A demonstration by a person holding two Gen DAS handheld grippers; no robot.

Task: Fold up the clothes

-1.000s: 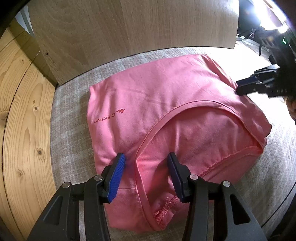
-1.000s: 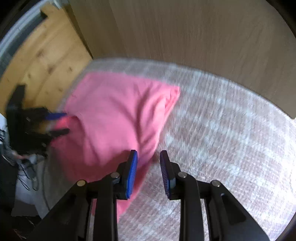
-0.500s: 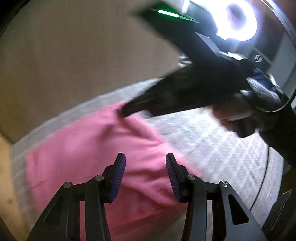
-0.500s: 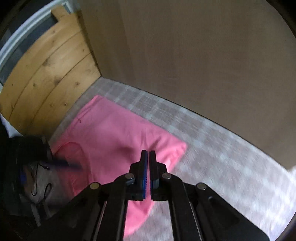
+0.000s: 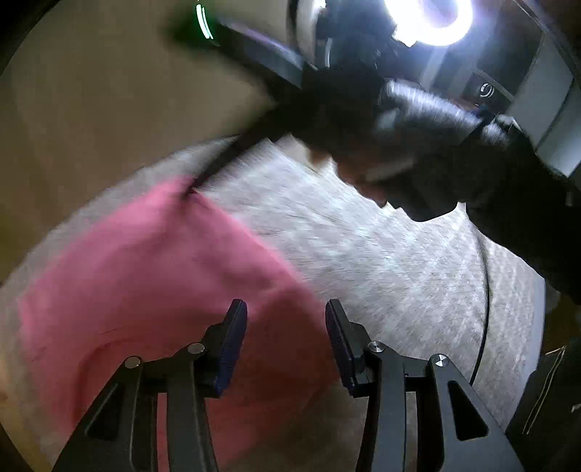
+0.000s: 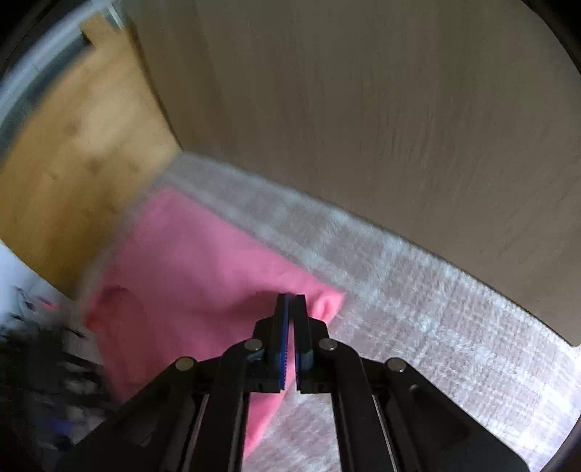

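A folded pink shirt (image 5: 152, 276) lies on a grey checked cloth (image 5: 381, 261). My left gripper (image 5: 285, 326) is open and empty, just above the shirt's near edge. The right gripper shows in the left wrist view as a dark blurred shape (image 5: 232, 156) whose tip touches the shirt's far corner. In the right wrist view the shirt (image 6: 189, 276) lies below my right gripper (image 6: 291, 305), whose jaws are together with nothing visible between the pads, over the shirt's right corner.
Pale wood panels (image 6: 363, 109) stand behind the cloth and a yellow wooden board (image 6: 72, 163) at its side. A bright lamp (image 5: 432, 18) and a gloved hand (image 5: 417, 145) fill the upper right of the left wrist view. A thin black cable (image 5: 483, 290) crosses the cloth.
My left gripper has let the shirt go and swung right, staying open. My right gripper has shut and moved onto the shirt's far corner. Both views are motion-blurred.
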